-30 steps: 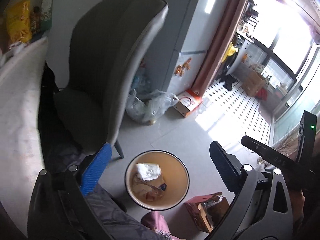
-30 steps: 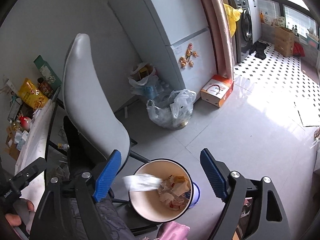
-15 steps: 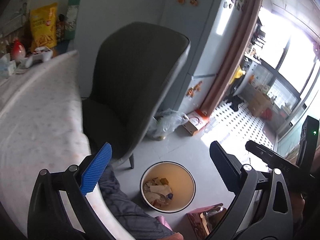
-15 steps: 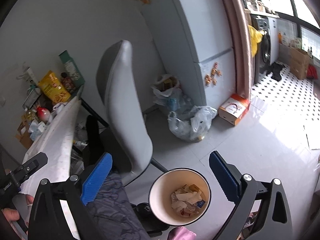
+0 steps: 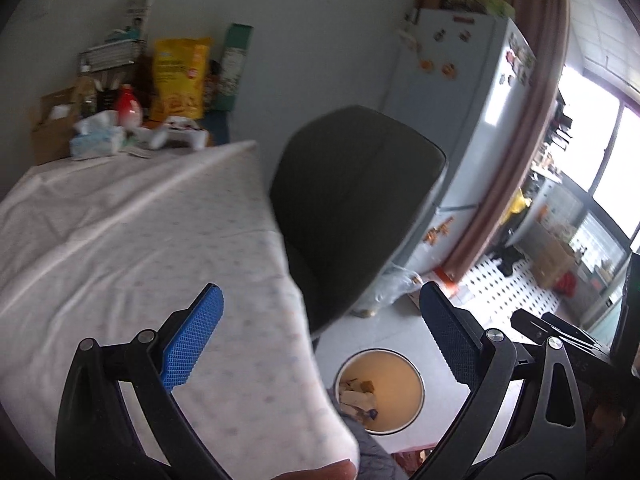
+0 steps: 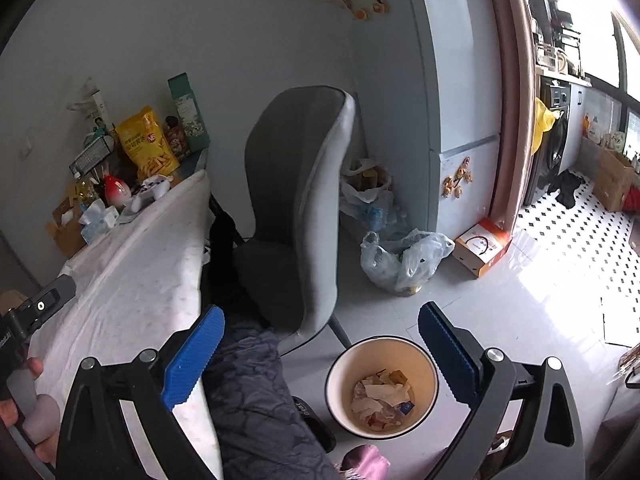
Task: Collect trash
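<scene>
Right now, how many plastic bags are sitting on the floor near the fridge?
2. A clear bag lies on the floor in front of the fridge. A white bag sits behind it against the wall. The chair might hide more.

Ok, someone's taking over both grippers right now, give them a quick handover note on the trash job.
Left gripper: open, holding nothing, raised over the edge of the cloth-covered table.
Right gripper: open, holding nothing, above the floor near the grey chair.
Trash bin: on the floor beside the chair, already holding crumpled paper and wrappers.
Done: some trash is in the bin.
Left: the table's near part looks bare; at its far end there are crumpled tissues among snack bags and bottles. Check there for trash next, probably with the left gripper, which is closer.
</scene>
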A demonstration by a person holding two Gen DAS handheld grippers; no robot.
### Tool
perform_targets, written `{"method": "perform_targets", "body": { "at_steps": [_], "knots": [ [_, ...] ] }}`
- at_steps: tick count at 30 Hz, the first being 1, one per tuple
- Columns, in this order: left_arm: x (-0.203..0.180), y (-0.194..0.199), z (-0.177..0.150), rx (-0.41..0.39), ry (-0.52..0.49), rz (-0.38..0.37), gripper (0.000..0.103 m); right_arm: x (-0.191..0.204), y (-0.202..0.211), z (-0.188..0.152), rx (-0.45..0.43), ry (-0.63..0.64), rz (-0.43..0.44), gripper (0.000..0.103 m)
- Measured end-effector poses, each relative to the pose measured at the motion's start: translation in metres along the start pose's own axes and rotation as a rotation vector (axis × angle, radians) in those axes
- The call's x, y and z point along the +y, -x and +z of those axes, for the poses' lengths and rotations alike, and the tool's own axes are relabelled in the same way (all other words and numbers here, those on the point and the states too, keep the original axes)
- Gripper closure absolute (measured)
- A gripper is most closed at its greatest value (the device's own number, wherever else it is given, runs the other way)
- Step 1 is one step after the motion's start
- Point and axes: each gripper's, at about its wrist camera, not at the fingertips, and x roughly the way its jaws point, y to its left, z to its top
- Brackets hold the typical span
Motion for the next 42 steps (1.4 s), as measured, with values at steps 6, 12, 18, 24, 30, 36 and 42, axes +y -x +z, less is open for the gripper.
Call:
{"method": "perform_targets", "body": {
  "at_steps": [6, 12, 18, 24, 30, 36, 42],
  "knots": [
    [0.026, 0.036, -0.005, -0.028, 0.004, 0.063, 0.006, 0.040, 0.019, -0.005, -0.013, 0.035, -0.017, 0.008],
    [0.046, 0.065, -0.010, -0.049, 0.008, 0.092, 0.006, 0.067, 0.035, -0.011, -0.017, 0.058, -0.007, 0.008],
    [0.054, 0.086, -0.017, -0.065, 0.000, 0.099, 0.006, 0.092, 0.049, -0.021, -0.017, 0.099, 0.023, 0.008],
    [0.059, 0.099, -0.027, -0.071, 0.001, 0.110, 0.006, 0.105, 0.061, -0.031, -0.023, 0.104, 0.033, 0.008],
    [0.063, 0.107, -0.034, -0.076, -0.002, 0.115, 0.006, 0.113, 0.064, -0.039, -0.016, 0.131, 0.045, 0.008],
    [0.069, 0.106, -0.037, -0.070, 0.006, 0.114, 0.006, 0.116, 0.062, -0.043, -0.009, 0.127, 0.057, 0.008],
    [0.071, 0.102, -0.038, -0.069, 0.018, 0.116, 0.006, 0.114, 0.056, -0.047, -0.014, 0.127, 0.066, 0.008]
  ]
}}
